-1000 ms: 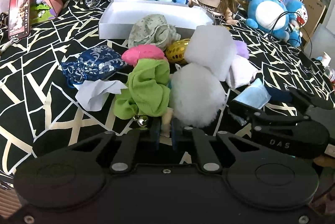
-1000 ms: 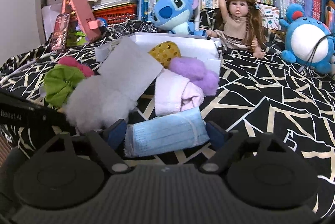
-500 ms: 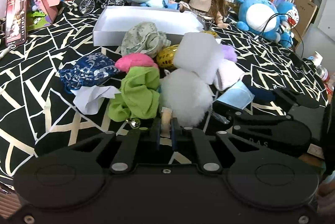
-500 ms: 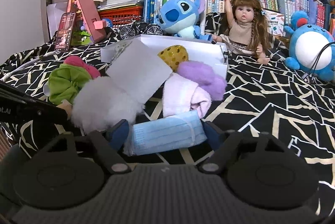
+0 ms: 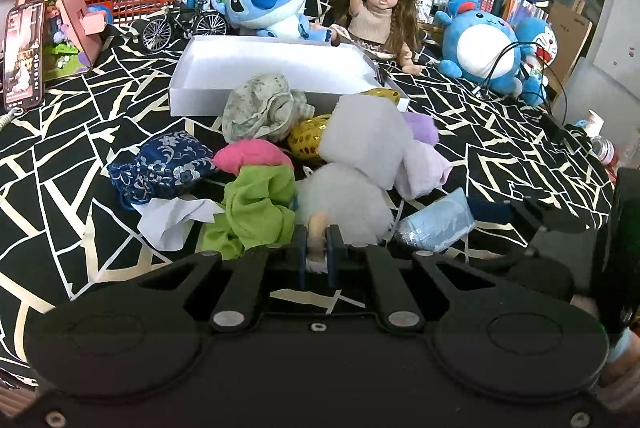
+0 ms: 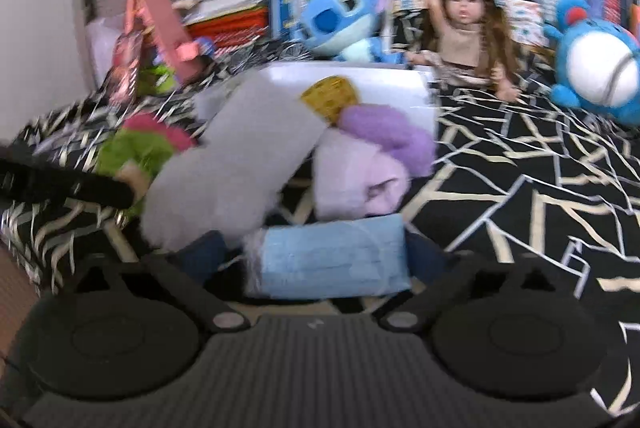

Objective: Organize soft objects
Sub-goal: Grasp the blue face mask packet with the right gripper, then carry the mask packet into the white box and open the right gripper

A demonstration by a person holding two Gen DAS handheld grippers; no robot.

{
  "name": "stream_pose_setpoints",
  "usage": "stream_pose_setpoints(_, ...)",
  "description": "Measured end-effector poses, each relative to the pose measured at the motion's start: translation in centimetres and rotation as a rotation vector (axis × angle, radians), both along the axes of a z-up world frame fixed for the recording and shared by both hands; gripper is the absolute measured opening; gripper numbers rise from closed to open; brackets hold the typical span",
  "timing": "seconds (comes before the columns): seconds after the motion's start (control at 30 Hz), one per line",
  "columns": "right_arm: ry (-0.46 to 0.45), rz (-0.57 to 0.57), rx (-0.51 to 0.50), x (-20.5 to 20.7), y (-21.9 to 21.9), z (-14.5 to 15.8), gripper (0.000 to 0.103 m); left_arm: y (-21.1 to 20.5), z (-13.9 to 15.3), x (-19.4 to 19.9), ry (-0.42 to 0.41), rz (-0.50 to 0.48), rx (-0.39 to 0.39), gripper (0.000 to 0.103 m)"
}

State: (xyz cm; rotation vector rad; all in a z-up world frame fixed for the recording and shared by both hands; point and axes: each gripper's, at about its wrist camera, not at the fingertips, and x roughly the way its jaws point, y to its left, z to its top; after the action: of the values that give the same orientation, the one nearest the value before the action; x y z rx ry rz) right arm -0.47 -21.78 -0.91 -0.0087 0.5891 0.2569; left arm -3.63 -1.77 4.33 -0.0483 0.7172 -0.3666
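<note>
A heap of soft things lies on the black patterned cloth in front of an empty white box [image 5: 276,61]. My left gripper [image 5: 317,248] is shut on the tan end of a white fluffy pompom [image 5: 348,199], which also shows in the right wrist view [image 6: 208,203]. My right gripper [image 6: 320,260] is open around a blue face mask [image 6: 332,260], its fingers on either side; the mask also shows in the left wrist view [image 5: 436,222]. A green cloth [image 5: 260,209], pink cloth [image 5: 250,155], blue brocade pouch [image 5: 164,167] and lilac towel [image 6: 356,183] lie around.
A Stitch plush [image 5: 268,1], a doll [image 5: 380,11] and a blue round plush [image 5: 484,43] stand behind the box. A phone [image 5: 22,53] and pink stand are at the far left. A white tissue [image 5: 172,218], grey-green cloth [image 5: 260,105], yellow mesh ball [image 5: 308,137] and white foam block [image 5: 368,135] sit in the heap.
Both grippers have risen and pulled back a little, so the heap and box sit lower and farther in view. The right view is now blurred by motion. Both holds are unchanged.
</note>
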Motion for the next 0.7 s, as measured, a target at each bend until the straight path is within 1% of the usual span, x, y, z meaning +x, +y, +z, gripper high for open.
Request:
stream_pose_setpoints(0.1,-0.001,0.035,-0.094,0.0,1.3,-0.7,0.103,0.1,-0.2,0.3,0.008,0.006,-0.002,0.009)
stream_pose_setpoints(0.13,-0.011,0.037,-0.099,-0.1,1.4,-0.7,0.103,0.2,-0.2,0.3,0.008,0.01,0.0,0.009)
stream_pose_setpoints(0.2,-0.003,0.031,-0.087,0.1,1.4,-0.7,0.102,0.2,-0.2,0.5,0.006,0.015,0.002,0.009)
stream_pose_setpoints(0.23,-0.001,0.025,-0.074,0.2,1.3,-0.6,0.097,0.3,-0.2,0.5,0.007,0.017,0.001,0.009)
stream_pose_setpoints(0.27,-0.001,0.017,-0.062,0.2,1.2,-0.5,0.089,0.3,-0.2,0.6,0.008,0.018,-0.002,0.009)
stream_pose_setpoints(0.3,-0.004,0.007,-0.055,0.1,1.1,-0.4,0.085,0.3,-0.1,0.7,0.008,0.018,-0.006,0.009)
stream_pose_setpoints(0.4,-0.007,0.001,-0.037,-0.1,0.7,-0.2,0.083,0.2,0.1,0.9,-0.004,0.019,-0.004,0.009)
stream_pose_setpoints(0.7,-0.05,-0.051,-0.018,-0.7,-0.4,1.2,0.082,0.3,0.7,2.0,-0.026,0.03,-0.019,0.009)
